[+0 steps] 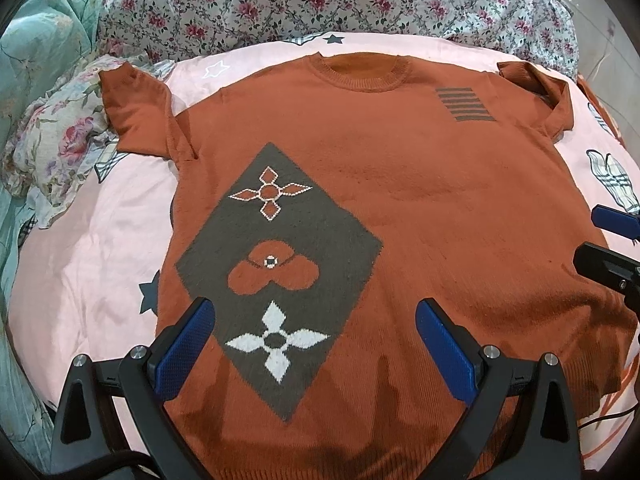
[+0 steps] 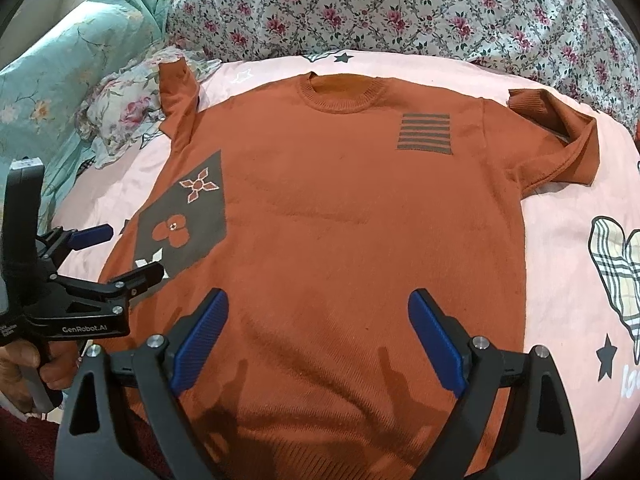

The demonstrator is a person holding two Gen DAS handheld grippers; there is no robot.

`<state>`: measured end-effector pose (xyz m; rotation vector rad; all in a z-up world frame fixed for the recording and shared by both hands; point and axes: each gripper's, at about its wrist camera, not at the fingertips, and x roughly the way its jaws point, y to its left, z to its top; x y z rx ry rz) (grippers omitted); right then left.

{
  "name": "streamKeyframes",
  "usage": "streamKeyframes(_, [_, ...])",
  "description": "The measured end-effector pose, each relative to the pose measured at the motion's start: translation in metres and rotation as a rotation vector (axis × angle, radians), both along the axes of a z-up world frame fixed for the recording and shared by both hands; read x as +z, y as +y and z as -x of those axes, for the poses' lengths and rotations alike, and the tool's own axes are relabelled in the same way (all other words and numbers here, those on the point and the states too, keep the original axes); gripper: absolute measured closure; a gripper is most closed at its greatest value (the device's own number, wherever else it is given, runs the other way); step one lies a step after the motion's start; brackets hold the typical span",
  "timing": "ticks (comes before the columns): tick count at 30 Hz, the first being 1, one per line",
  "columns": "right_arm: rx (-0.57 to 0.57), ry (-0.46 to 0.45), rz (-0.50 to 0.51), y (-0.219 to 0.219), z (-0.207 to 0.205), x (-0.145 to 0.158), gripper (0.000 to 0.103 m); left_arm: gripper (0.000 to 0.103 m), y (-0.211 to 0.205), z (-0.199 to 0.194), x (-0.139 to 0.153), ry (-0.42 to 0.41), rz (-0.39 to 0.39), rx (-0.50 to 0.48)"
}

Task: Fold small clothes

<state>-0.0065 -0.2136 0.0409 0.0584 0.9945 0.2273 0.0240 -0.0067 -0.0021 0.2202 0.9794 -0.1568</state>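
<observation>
A rust-orange knitted sweater point(image 1: 400, 184) point(image 2: 340, 208) lies flat, front up, on a pink sheet, collar at the far side. It carries a dark grey diamond patch point(image 1: 280, 264) with flower shapes and a block of grey stripes point(image 2: 425, 133). Both short sleeves are bent upward. My left gripper point(image 1: 316, 320) hovers open above the lower hem over the diamond patch. My right gripper point(image 2: 318, 312) hangs open above the lower middle of the sweater, holding nothing. Each gripper also shows at the edge of the other's view: the right gripper point(image 1: 600, 236) and the left gripper point(image 2: 128, 250).
The pink sheet point(image 1: 80, 272) point(image 2: 568, 248) has star and plaid heart prints. A white floral quilt point(image 2: 400, 8) is bunched behind the collar. Teal floral bedding point(image 1: 36, 60) and a crumpled floral cloth point(image 1: 60, 144) lie at the left. A hand point(image 2: 24, 364) holds the left gripper's handle.
</observation>
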Motion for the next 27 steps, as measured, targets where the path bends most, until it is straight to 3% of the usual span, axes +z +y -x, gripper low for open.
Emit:
streamKeyframes(3, [0.002, 0.018, -0.021, -0.005, -0.007, -0.003, 0.013, 0.002, 0.001, -0.008, -0.004, 0.022, 0.016, 0.0])
streamKeyframes(10, [-0.047, -0.006, -0.083, -0.046, -0.039, 0.007, 0.029, 0.002, 0.006, -0.035, -0.008, 0.055, 0.049, 0.014])
streamKeyframes(15, [-0.131, -0.045, -0.077, -0.111, -0.083, 0.032, 0.034, 0.002, 0.007, -0.057, -0.008, 0.081, 0.091, 0.034])
streamKeyframes(22, [-0.305, -0.085, -0.14, -0.235, -0.154, 0.066, 0.039, 0.002, -0.001, -0.079, -0.017, 0.104, 0.083, 0.031])
streamKeyframes(27, [-0.317, -0.062, -0.062, -0.3, -0.22, 0.063, 0.039, 0.002, -0.011, -0.091, -0.026, 0.131, 0.068, 0.021])
